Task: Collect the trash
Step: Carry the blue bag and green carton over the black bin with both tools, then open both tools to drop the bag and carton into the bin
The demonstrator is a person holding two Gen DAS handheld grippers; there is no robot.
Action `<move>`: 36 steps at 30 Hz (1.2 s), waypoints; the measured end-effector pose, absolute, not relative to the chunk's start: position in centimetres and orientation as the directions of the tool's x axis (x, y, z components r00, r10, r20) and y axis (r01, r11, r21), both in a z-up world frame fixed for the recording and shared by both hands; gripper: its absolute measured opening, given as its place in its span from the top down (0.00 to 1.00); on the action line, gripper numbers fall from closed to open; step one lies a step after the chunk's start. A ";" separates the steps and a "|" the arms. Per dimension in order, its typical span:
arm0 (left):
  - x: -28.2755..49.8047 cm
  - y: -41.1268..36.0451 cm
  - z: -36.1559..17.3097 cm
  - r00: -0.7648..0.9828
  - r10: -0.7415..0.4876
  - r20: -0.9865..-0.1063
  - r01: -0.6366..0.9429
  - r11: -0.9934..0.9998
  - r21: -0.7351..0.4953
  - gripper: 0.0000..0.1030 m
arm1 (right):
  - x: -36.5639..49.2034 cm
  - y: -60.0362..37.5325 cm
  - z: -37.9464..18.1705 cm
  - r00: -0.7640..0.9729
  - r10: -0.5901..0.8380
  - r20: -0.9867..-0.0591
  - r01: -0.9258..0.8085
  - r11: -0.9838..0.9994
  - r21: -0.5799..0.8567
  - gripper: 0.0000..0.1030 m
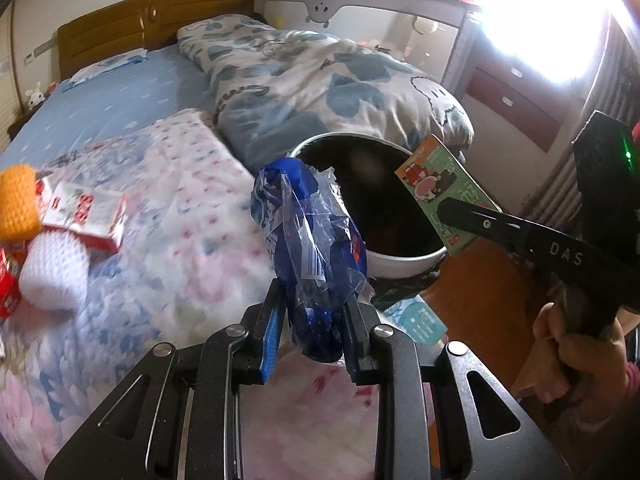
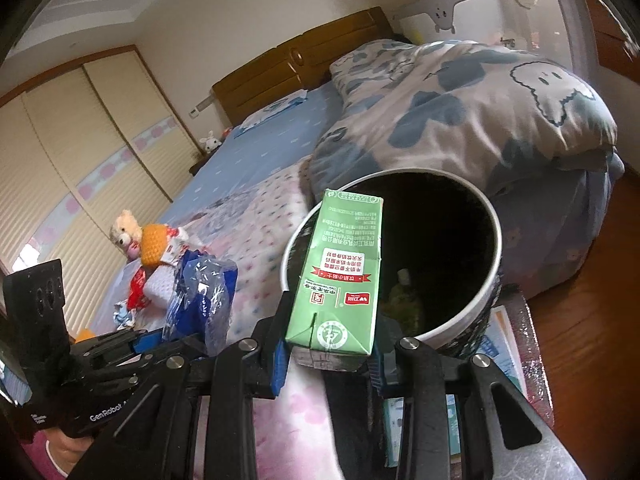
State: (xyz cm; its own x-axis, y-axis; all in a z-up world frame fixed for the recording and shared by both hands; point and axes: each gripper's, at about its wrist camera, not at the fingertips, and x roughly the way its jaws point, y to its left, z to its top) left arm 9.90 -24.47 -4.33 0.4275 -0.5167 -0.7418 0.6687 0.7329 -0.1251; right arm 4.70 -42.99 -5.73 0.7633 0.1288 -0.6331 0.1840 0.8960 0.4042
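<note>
My left gripper [image 1: 310,328] is shut on a crumpled blue and clear plastic wrapper [image 1: 308,232], held upright over the bed's edge just left of the bin. The same wrapper [image 2: 202,300] shows in the right wrist view at lower left. My right gripper [image 2: 330,344] is shut on a green drink carton [image 2: 340,276], which stands up in front of the bin's mouth. In the left wrist view that carton [image 1: 440,196] hangs at the bin's right rim. The white-rimmed trash bin [image 1: 400,258], [image 2: 494,280] has a dark inside with a bottle at the bottom.
On the floral bedspread [image 1: 168,208] at left lie a red and white box [image 1: 86,216], an orange knitted piece [image 1: 18,200] and a white knitted piece [image 1: 54,276]. A folded quilt [image 2: 460,116] lies behind the bin. A teddy bear [image 2: 126,234] sits further back. Wooden floor [image 2: 580,300] on the right.
</note>
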 end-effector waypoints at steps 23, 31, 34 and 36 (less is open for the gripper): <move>14.0 -32.5 -5.0 0.373 -0.495 -0.785 0.722 0.686 -0.089 0.76 | 8.4 -48.2 -7.0 0.723 0.102 -0.683 0.237 0.892 0.384 0.69; 14.8 -33.5 -5.8 0.360 -0.475 -0.803 0.725 0.685 -0.080 0.75 | 9.2 -48.9 -7.6 0.712 0.109 -0.694 0.245 0.887 0.391 0.69; 15.0 -33.7 -5.9 0.360 -0.470 -0.806 0.726 0.683 -0.073 0.71 | 9.5 -49.1 -7.7 0.710 0.106 -0.697 0.251 0.886 0.391 0.68; 15.0 -33.6 -5.9 0.356 -0.470 -0.807 0.726 0.684 -0.078 0.59 | 9.8 -49.2 -7.8 0.705 0.105 -0.702 0.258 0.883 0.392 0.66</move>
